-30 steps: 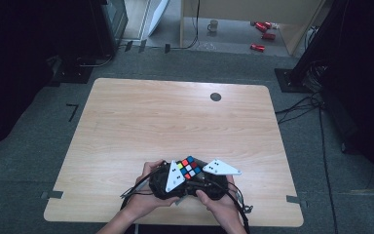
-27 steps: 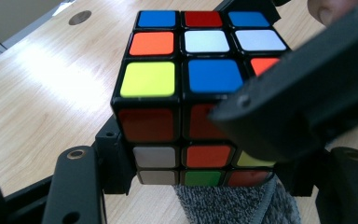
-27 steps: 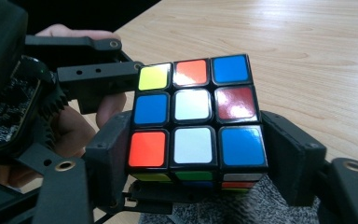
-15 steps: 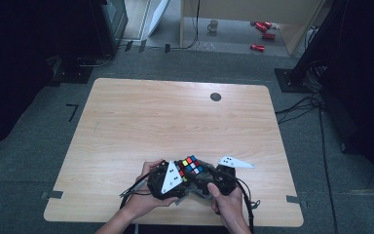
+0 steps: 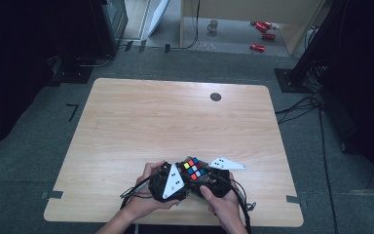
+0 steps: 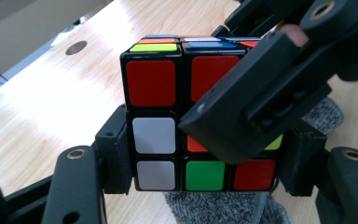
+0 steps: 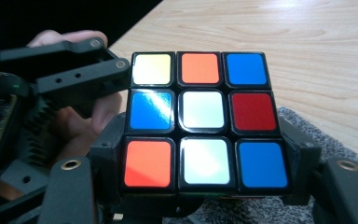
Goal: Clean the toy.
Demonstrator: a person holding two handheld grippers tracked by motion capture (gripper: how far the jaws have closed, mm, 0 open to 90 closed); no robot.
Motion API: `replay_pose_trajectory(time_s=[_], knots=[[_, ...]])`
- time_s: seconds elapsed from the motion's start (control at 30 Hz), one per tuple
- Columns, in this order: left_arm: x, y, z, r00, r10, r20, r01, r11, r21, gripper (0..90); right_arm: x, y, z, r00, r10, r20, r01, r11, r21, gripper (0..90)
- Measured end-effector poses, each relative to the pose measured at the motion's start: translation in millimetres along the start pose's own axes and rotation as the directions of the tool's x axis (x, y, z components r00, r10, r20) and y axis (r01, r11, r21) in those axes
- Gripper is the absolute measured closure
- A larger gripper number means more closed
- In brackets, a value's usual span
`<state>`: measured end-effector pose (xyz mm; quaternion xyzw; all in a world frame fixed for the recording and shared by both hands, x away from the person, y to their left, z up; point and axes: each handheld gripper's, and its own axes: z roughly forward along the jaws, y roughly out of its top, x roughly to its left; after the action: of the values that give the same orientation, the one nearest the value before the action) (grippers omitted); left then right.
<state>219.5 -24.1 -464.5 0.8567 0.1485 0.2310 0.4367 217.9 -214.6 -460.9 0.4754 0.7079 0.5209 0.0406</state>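
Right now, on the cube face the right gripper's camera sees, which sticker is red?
The middle-row sticker at the right edge of the cube; its neighbours are blue, white and orange.

A puzzle cube (image 5: 193, 168) with black edges and coloured stickers sits scrambled between the left gripper (image 5: 185, 176) and the right gripper (image 5: 200, 176), clamped by both pairs of jaws. Facing the left gripper is a side mostly red, white and green; facing the right gripper, one of white, blue, orange and red.
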Motion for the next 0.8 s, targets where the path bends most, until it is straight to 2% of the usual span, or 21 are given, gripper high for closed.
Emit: replay_pose_trajectory(time_s=[0.2, 0.3, 0.37, 0.47, 0.57, 0.67, 0.73, 0.8], knots=[[2.5, -0.9, 2.2, 0.9992, -0.029, 0.026, 0.029, 0.9996, 0.007, 33.6, -5.3, -1.3, -1.2, 0.9997, 0.015, -0.017, -0.015, 1.000, -0.008, 34.4], [8.8, -5.6, 3.1, 0.9958, -0.077, 0.049, 0.076, 0.9969, 0.021, 30.1, -10.4, 1.6, -9.9, 0.9998, 0.021, -0.002, -0.021, 0.999, -0.049, 34.4], [14.4, -8.5, 4.4, 0.9899, -0.127, 0.062, 0.126, 0.9916, 0.030, 28.1, -19.4, 5.6, -21.3, 0.9988, 0.049, 0.002, -0.048, 0.994, -0.093, 34.4], [19.2, -8.4, 8.4, 0.9755, -0.204, 0.083, 0.200, 0.9785, 0.048, 24.5, -33.9, 10.2, -40.0, 0.9967, 0.071, 0.039, -0.065, 0.988, -0.143, 34.4], [16.5, -6.5, 17.3, 0.9726, -0.222, 0.070, 0.215, 0.9723, 0.092, 16.9, -45.6, 10.9, -53.7, 0.9920, 0.084, 0.094, -0.067, 0.982, -0.176, 34.4], [11.8, -7.3, 31.8, 0.9689, -0.238, 0.069, 0.225, 0.9626, 0.150, 15.2, -51.1, 8.4, -60.6, 0.9918, 0.082, 0.099, -0.062, 0.980, -0.187, 34.4], [8.6, -8.9, 41.5, 0.9686, -0.242, 0.056, 0.228, 0.9554, 0.188, 14.6, -51.0, 6.6, -63.0, 0.9931, 0.062, 0.099, -0.042, 0.982, -0.186, 34.4], [5.4, -10.2, 48.4, 0.9708, -0.234, 0.053, 0.218, 0.9519, 0.216, 17.1, -50.4, 5.6, -64.9, 0.9958, 0.025, 0.088, -0.007, 0.981, -0.193, 34.4]])
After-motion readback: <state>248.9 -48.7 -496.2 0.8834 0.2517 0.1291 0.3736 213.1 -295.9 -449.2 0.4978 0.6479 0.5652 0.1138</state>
